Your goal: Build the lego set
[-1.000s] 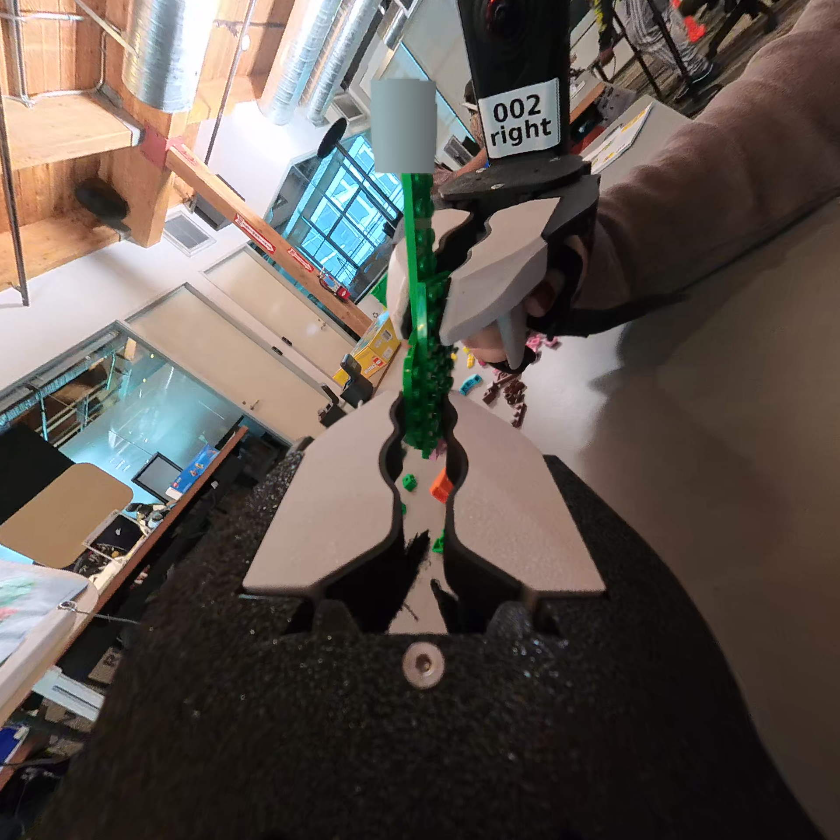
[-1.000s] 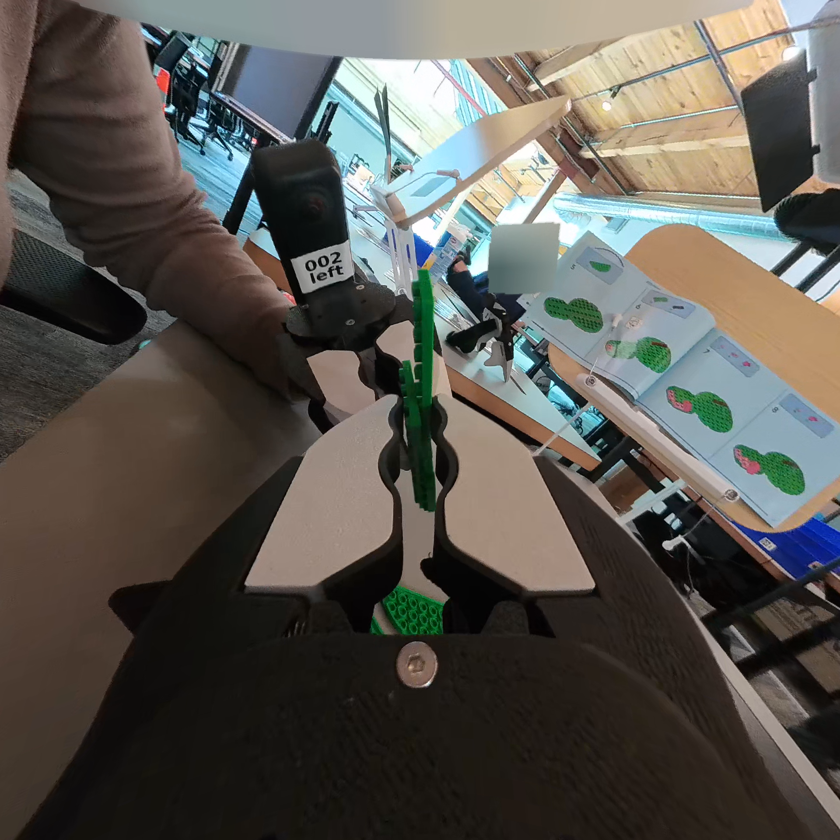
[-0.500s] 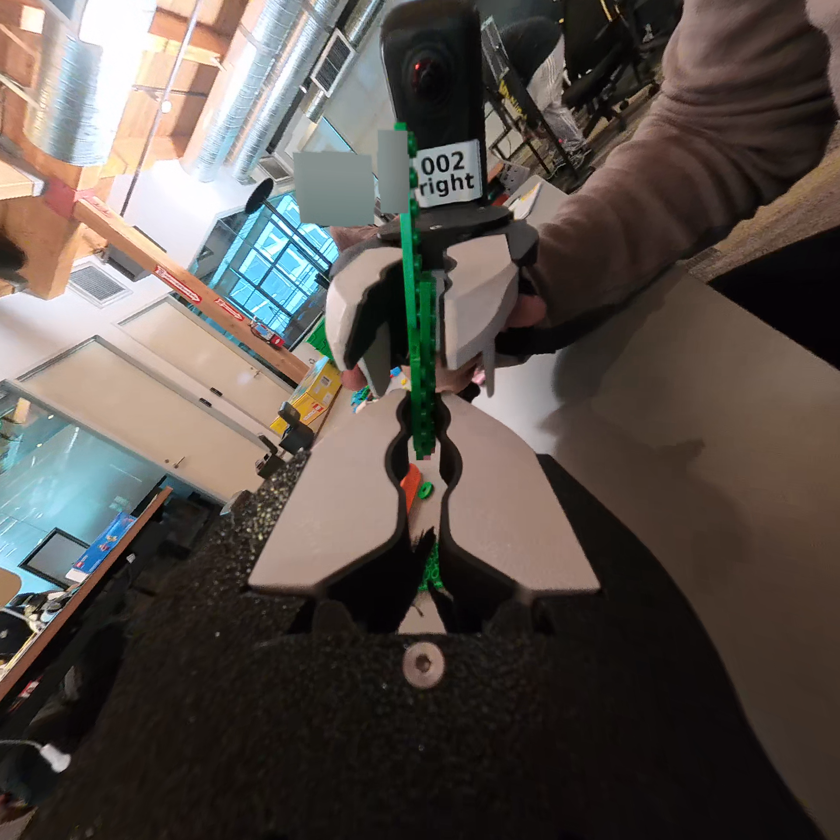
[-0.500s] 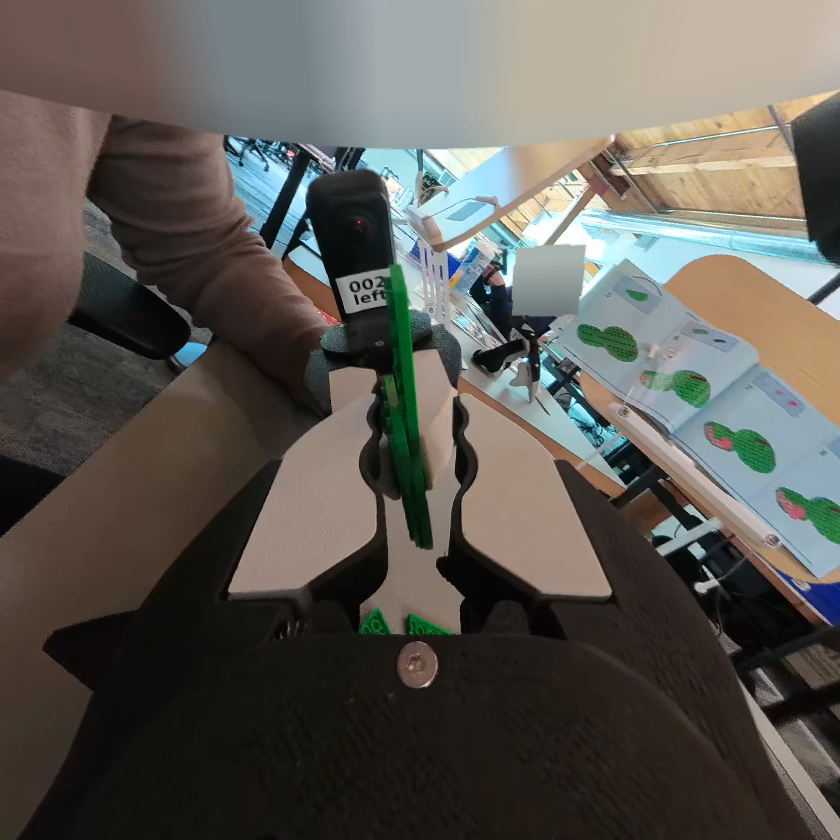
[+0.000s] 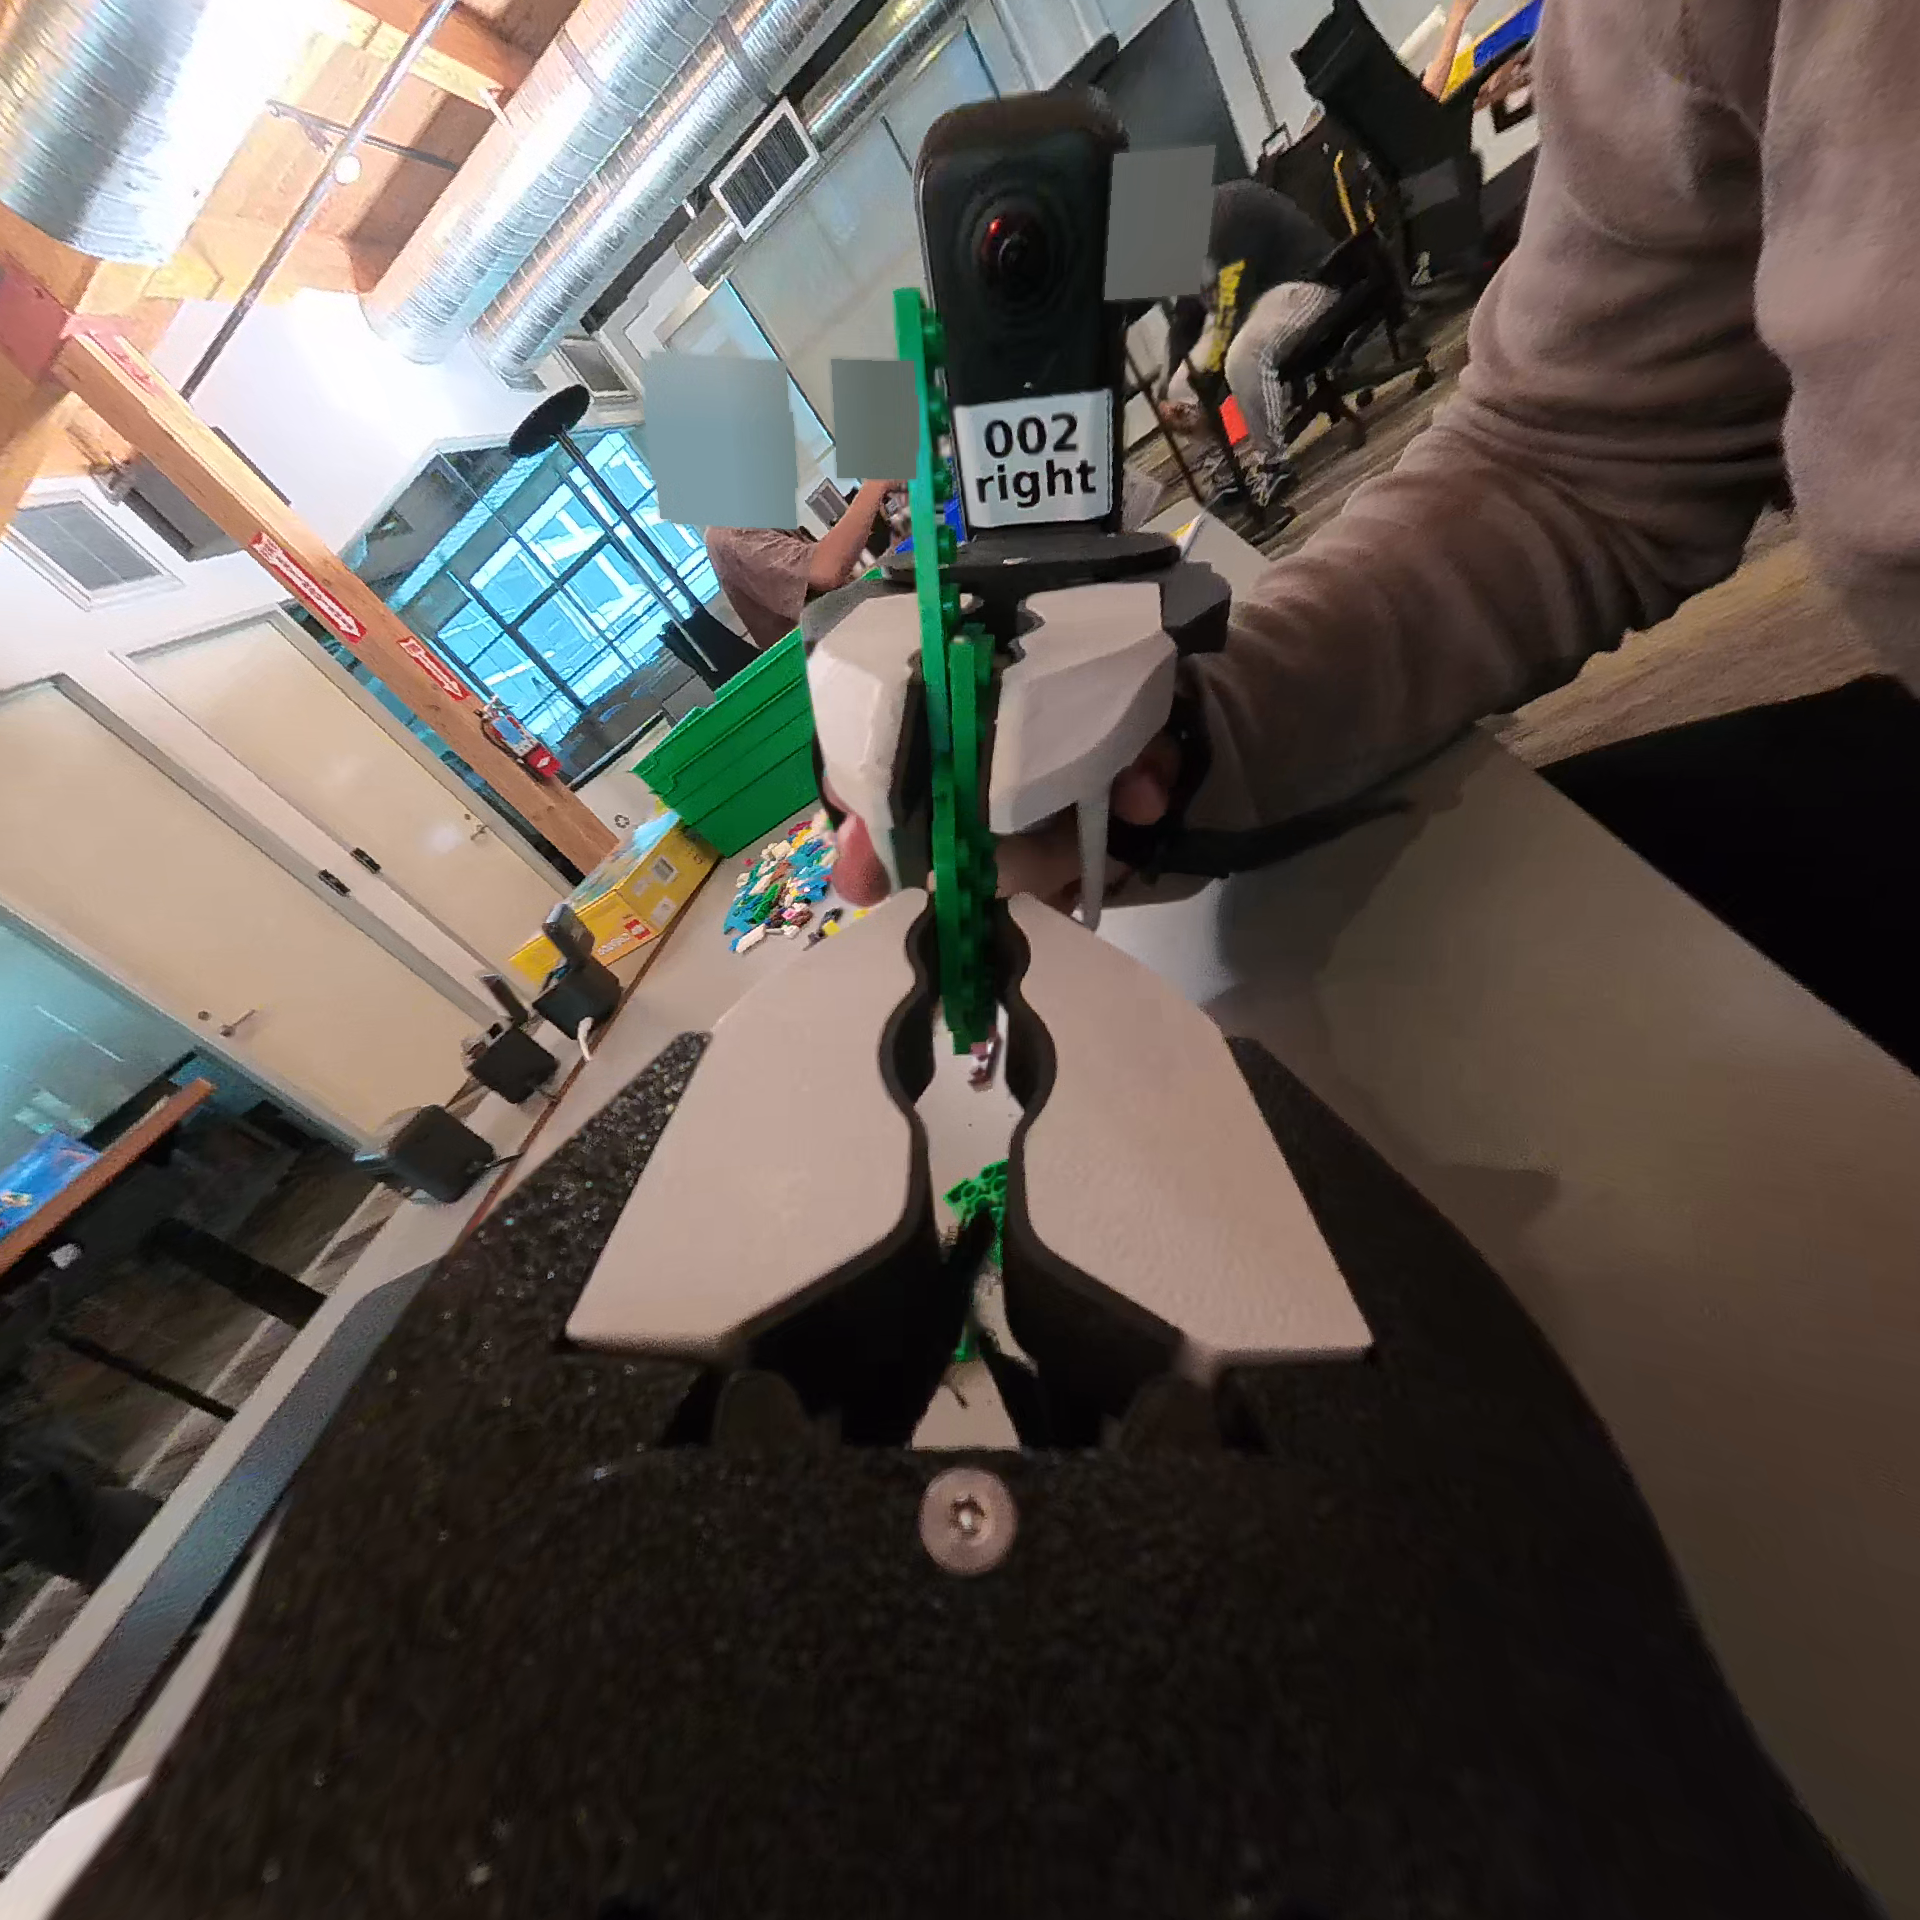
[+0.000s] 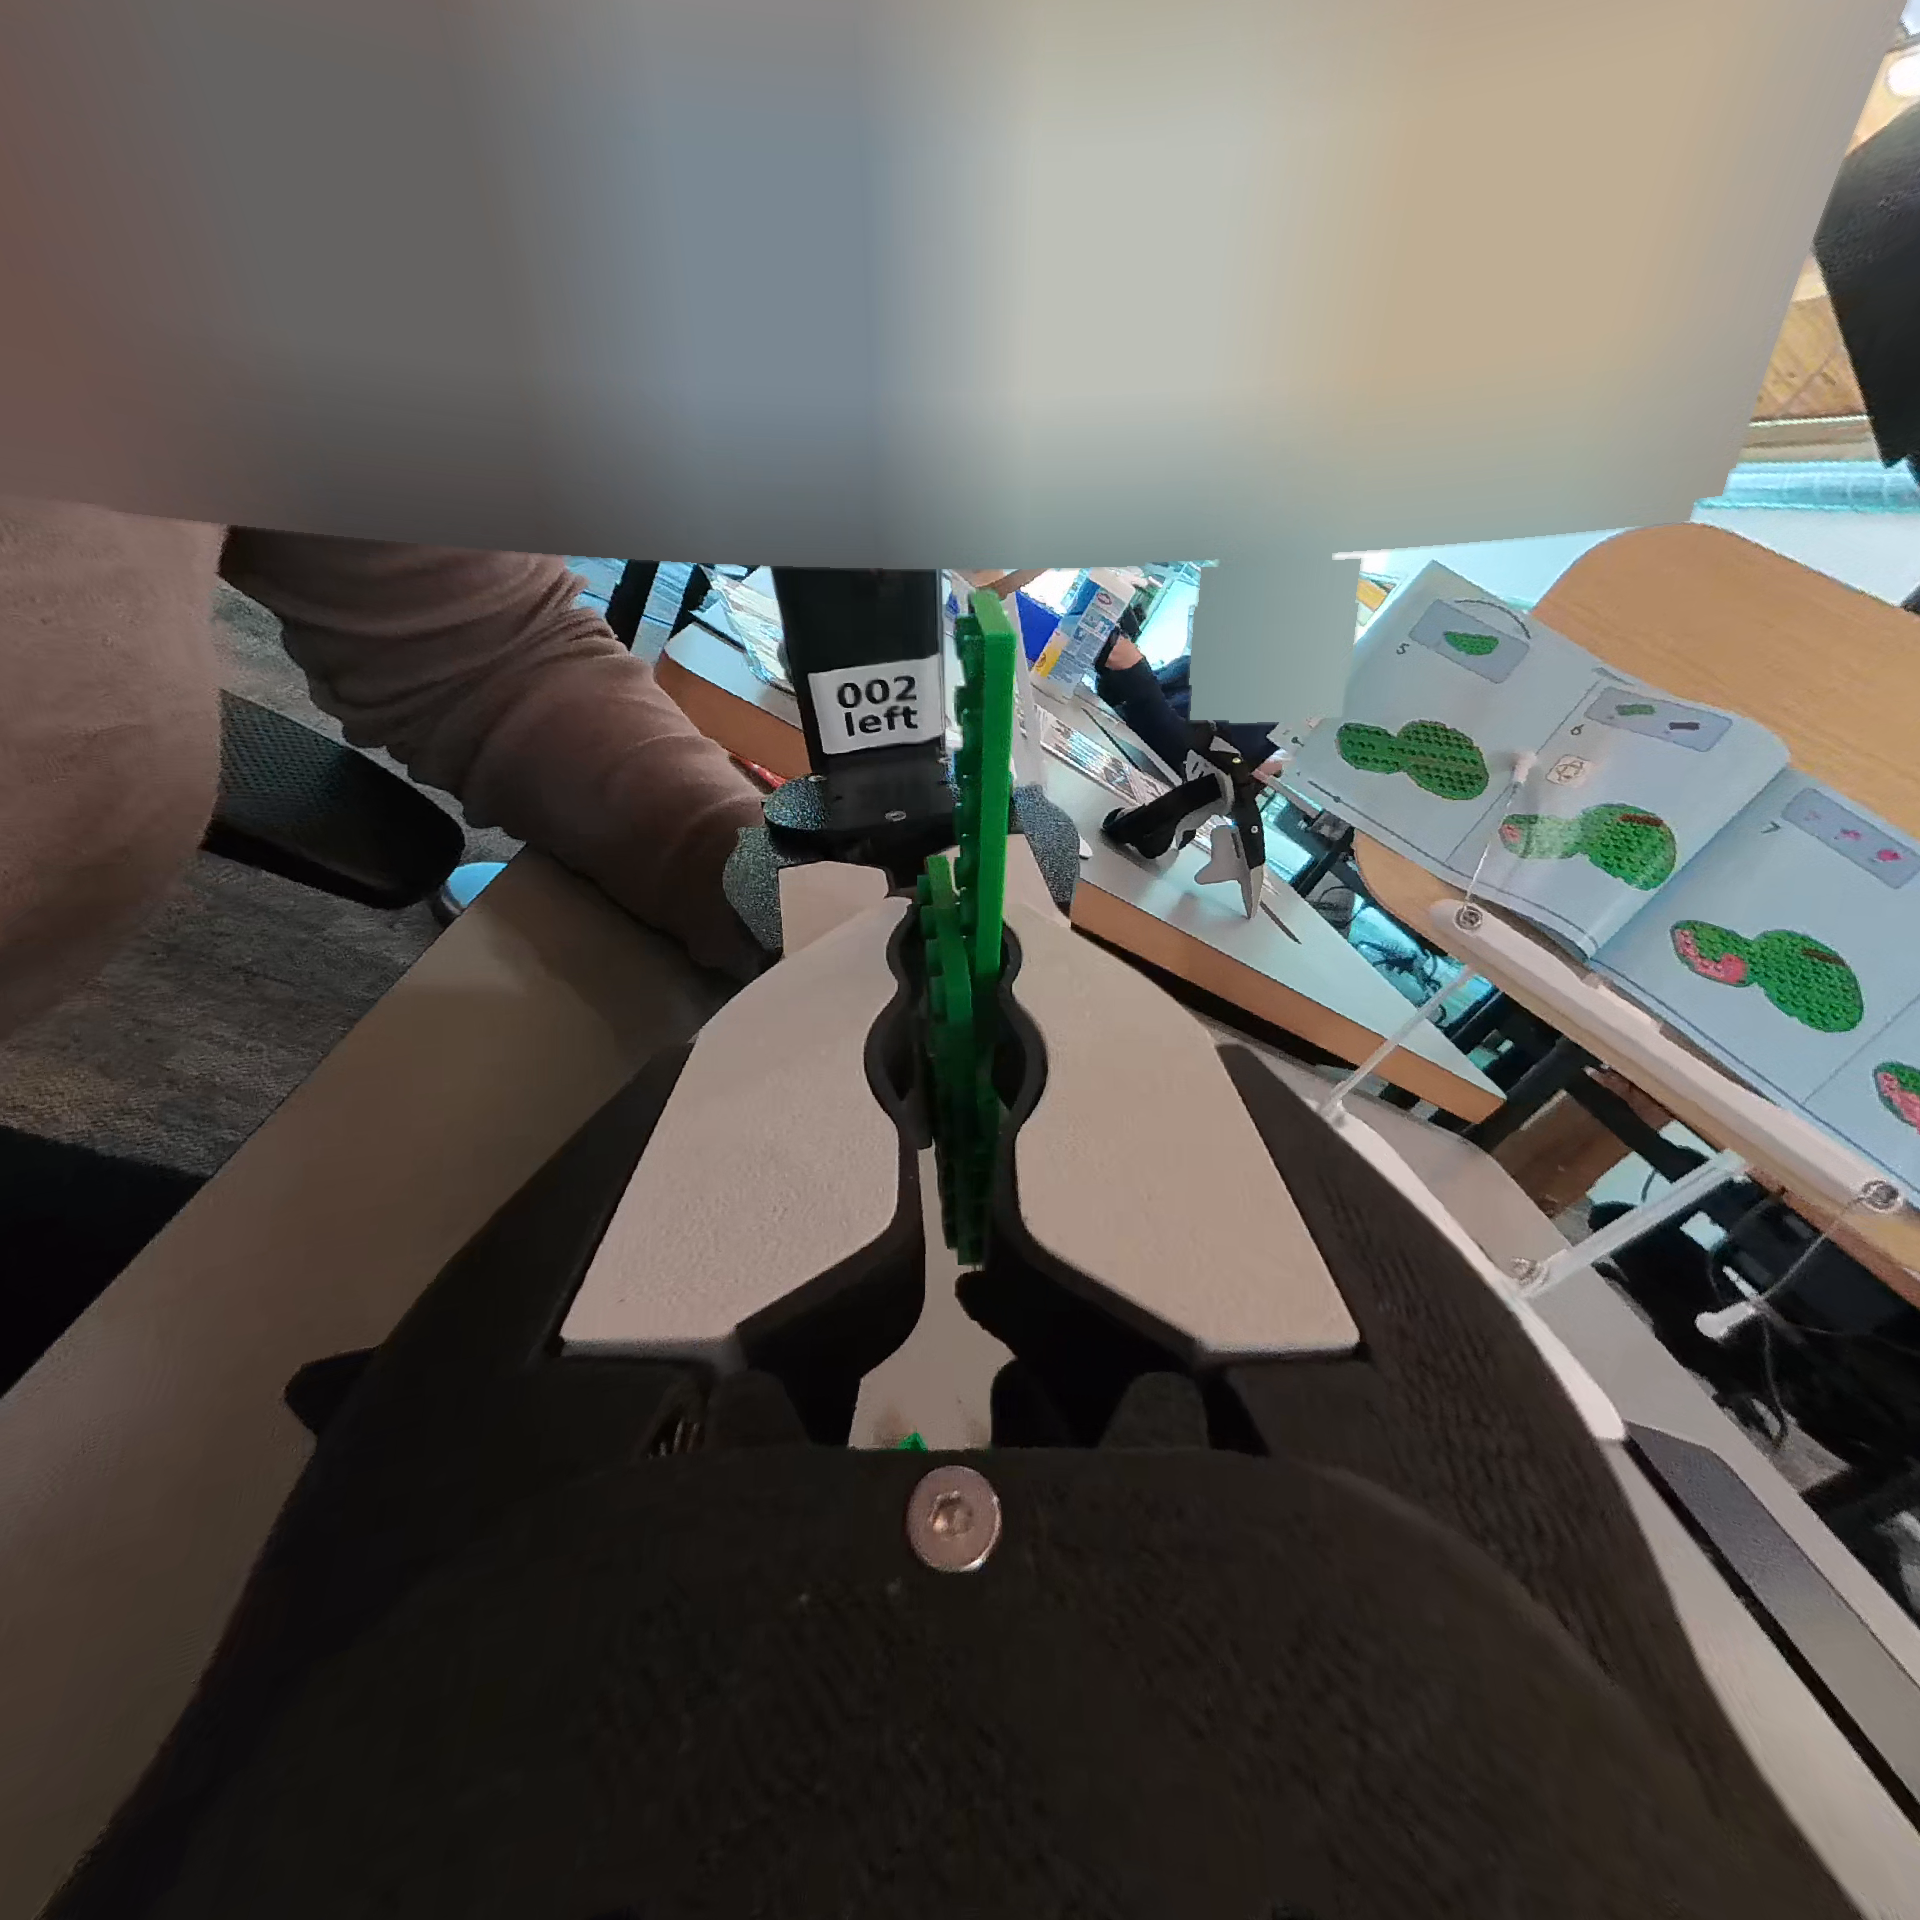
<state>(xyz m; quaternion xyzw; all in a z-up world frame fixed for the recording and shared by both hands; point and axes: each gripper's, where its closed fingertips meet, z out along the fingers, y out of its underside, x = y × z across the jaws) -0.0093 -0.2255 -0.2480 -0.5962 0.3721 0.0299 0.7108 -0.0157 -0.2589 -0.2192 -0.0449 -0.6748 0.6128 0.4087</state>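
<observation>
Above a grey table (image 5: 1558, 1195), two handheld grippers facing tip to tip, green lego plate assembly (image 5: 951, 790) edge-on and upright between both pairs of fingers, left gripper (image 5: 961, 997) clamping its lower end, right gripper (image 6: 961, 997) closed on the same plates, loose bricks (image 5: 779, 899) beyond the fingertips.

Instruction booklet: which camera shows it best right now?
The right wrist view: the open instruction booklet sits on a stand to the right, its pages with green build pictures facing the camera. The left wrist view shows none of it, only the loose brick pile.
</observation>
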